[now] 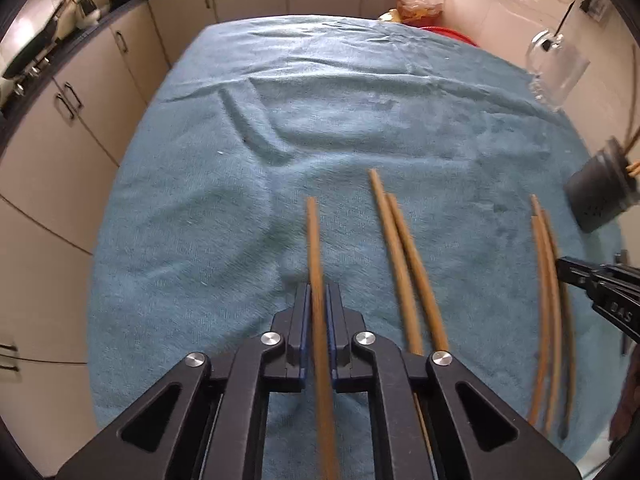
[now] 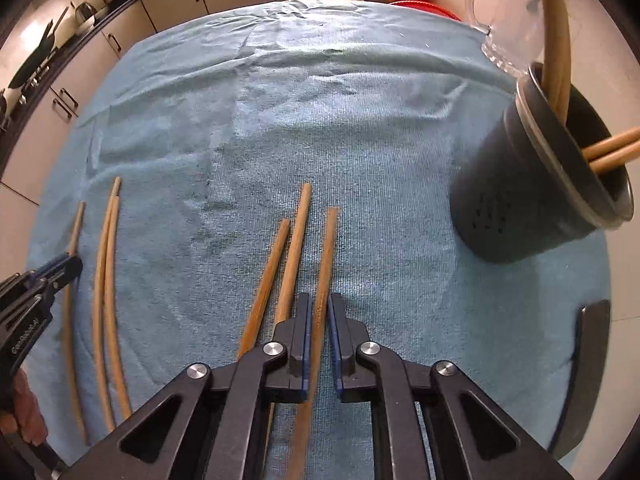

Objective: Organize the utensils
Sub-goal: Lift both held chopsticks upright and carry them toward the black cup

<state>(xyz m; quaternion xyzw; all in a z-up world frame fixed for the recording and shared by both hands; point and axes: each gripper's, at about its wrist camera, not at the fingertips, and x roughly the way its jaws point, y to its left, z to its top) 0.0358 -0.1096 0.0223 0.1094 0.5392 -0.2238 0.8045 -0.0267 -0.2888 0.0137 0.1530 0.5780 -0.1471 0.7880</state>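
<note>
Wooden chopsticks lie on a blue towel (image 1: 208,200). My left gripper (image 1: 318,286) is shut on one chopstick (image 1: 314,240), which runs lengthwise between its blue pads. Two more chopsticks (image 1: 400,256) lie just to its right. In the right wrist view my right gripper (image 2: 319,296) is shut on another chopstick (image 2: 327,248), the rightmost of three lying together, with the other two (image 2: 294,248) to its left. A dark utensil holder (image 2: 520,208) with several chopsticks in it stands to the right. The left gripper (image 2: 70,264) shows at the left edge, and the right gripper (image 1: 562,266) at the right edge of the left wrist view.
A clear glass mug (image 2: 504,12) stands behind the holder at the towel's far right. A black curved object (image 2: 588,360) sits off the towel's right edge. Cabinets (image 1: 80,92) and a counter with cookware line the left and far sides. A red item (image 2: 424,7) lies beyond the far edge.
</note>
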